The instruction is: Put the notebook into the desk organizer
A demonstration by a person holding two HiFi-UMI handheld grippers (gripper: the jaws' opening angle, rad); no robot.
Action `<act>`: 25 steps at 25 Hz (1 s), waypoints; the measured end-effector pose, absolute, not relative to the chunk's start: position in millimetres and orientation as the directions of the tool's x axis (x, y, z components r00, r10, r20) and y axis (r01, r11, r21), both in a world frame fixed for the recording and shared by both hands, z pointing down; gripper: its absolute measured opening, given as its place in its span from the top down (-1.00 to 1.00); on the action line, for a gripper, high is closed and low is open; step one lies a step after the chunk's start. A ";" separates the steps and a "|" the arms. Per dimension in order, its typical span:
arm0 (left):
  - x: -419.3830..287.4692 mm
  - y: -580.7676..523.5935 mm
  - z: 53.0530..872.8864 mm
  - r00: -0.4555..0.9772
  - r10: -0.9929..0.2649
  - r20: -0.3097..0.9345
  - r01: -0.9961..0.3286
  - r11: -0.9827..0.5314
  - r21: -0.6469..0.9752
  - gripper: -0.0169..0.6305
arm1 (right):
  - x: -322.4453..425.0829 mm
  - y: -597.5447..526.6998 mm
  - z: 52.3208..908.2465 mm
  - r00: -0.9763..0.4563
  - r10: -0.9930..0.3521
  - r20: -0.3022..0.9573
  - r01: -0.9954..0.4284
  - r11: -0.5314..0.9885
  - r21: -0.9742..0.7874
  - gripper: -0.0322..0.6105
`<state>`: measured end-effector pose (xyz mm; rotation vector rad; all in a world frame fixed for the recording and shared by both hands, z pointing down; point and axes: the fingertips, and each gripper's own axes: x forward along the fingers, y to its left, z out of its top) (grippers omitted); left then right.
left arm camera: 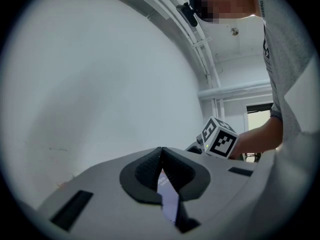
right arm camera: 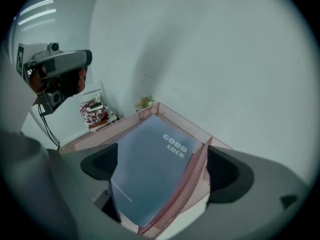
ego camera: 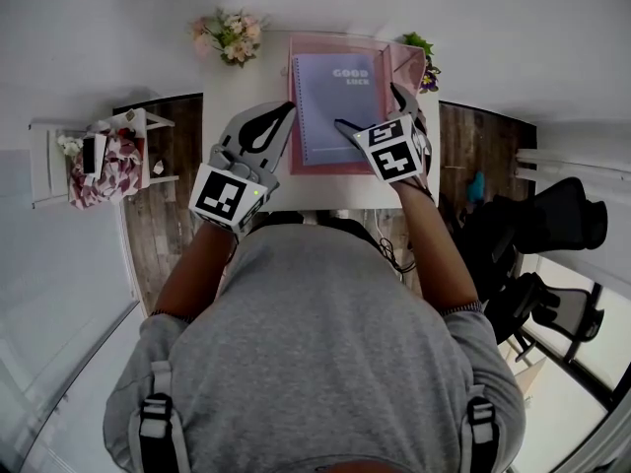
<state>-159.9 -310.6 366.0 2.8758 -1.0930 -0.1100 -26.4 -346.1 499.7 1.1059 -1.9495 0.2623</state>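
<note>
A lavender spiral notebook (ego camera: 335, 97) printed "GOOD LUCK" lies flat inside the pink mesh desk organizer (ego camera: 386, 43) at the back of the white desk (ego camera: 242, 92). My right gripper (ego camera: 367, 106) hangs over the organizer's near right corner, open wide, one jaw above the notebook and the other by the tray's right wall. In the right gripper view the notebook (right arm camera: 145, 159) and the tray's rim (right arm camera: 182, 120) lie between the spread jaws of that gripper (right arm camera: 162, 169), untouched by the pads. My left gripper (ego camera: 286, 112) rests left of the tray, shut and empty; in its own view it (left arm camera: 161, 151) points up at the wall.
A pot of pale flowers (ego camera: 230, 35) stands at the desk's back left and a green plant (ego camera: 419, 47) at its back right. A white side shelf with patterned cloth (ego camera: 104, 156) is on the left, a black office chair (ego camera: 552, 225) on the right.
</note>
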 end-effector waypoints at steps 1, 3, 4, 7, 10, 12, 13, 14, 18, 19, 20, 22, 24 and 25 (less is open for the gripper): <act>-160.4 -309.8 365.8 0.751 -0.658 -0.044 -0.654 -0.752 0.083 0.89 | -28.1 -344.2 494.4 -0.251 -0.612 0.750 -0.787 0.580 0.211 -0.89; -160.9 -308.8 366.0 0.762 -0.646 -0.042 -0.642 -0.762 0.082 0.89 | -32.6 -340.3 484.0 -0.269 -0.633 0.726 -0.791 0.575 0.208 -0.86; -161.4 -308.3 366.4 0.766 -0.642 -0.041 -0.637 -0.766 0.083 0.89 | -35.1 -338.4 479.2 -0.274 -0.644 0.714 -0.791 0.573 0.213 -0.83; -163.1 -306.5 367.5 0.780 -0.624 -0.043 -0.620 -0.781 0.081 0.89 | -43.4 -333.0 462.5 -0.284 -0.690 0.666 -0.789 0.562 0.247 -0.76; -164.4 -305.0 367.0 0.791 -0.611 -0.045 -0.607 -0.791 0.080 0.89 | -51.0 -328.2 440.4 -0.308 -0.748 0.588 -0.797 0.540 0.269 -0.63; -164.8 -302.8 367.9 0.793 -0.608 -0.043 -0.605 -0.793 0.077 0.89 | -54.7 -323.3 425.9 -0.332 -0.781 0.529 -0.809 0.524 0.267 -0.57; -164.8 -300.8 368.3 0.792 -0.609 -0.040 -0.606 -0.792 0.074 0.89 | -56.6 -319.6 418.6 -0.347 -0.795 0.497 -0.813 0.519 0.263 -0.55; -164.6 -298.1 368.2 0.791 -0.611 -0.039 -0.608 -0.791 0.072 0.89 | -58.4 -315.1 411.3 -0.365 -0.806 0.466 -0.816 0.518 0.257 -0.51; -158.6 -284.4 362.4 0.778 -0.627 -0.040 -0.625 -0.778 0.060 0.89 | -56.5 -294.7 384.9 -0.440 -0.830 0.343 -0.826 0.524 0.209 -0.39; -156.4 -280.8 360.5 0.773 -0.634 -0.040 -0.631 -0.773 0.056 0.89 | -54.4 -289.0 380.0 -0.461 -0.831 0.311 -0.825 0.531 0.194 -0.37; -154.1 -277.0 358.9 0.767 -0.640 -0.042 -0.638 -0.768 0.053 0.89 | -53.1 -282.7 375.4 -0.487 -0.828 0.277 -0.821 0.543 0.179 -0.35; -149.3 -268.4 356.2 0.759 -0.650 -0.044 -0.648 -0.760 0.047 0.89 | -51.3 -269.6 367.0 -0.533 -0.817 0.218 -0.808 0.568 0.156 -0.29; -144.5 -257.5 354.2 0.752 -0.658 -0.049 -0.656 -0.753 0.050 0.89 | -48.8 -256.8 360.8 -0.563 -0.807 0.176 -0.796 0.587 0.147 -0.22; -142.7 -251.7 353.7 0.747 -0.662 -0.054 -0.660 -0.749 0.055 0.89 | -48.1 -250.6 357.9 -0.578 -0.801 0.157 -0.789 0.598 0.141 -0.20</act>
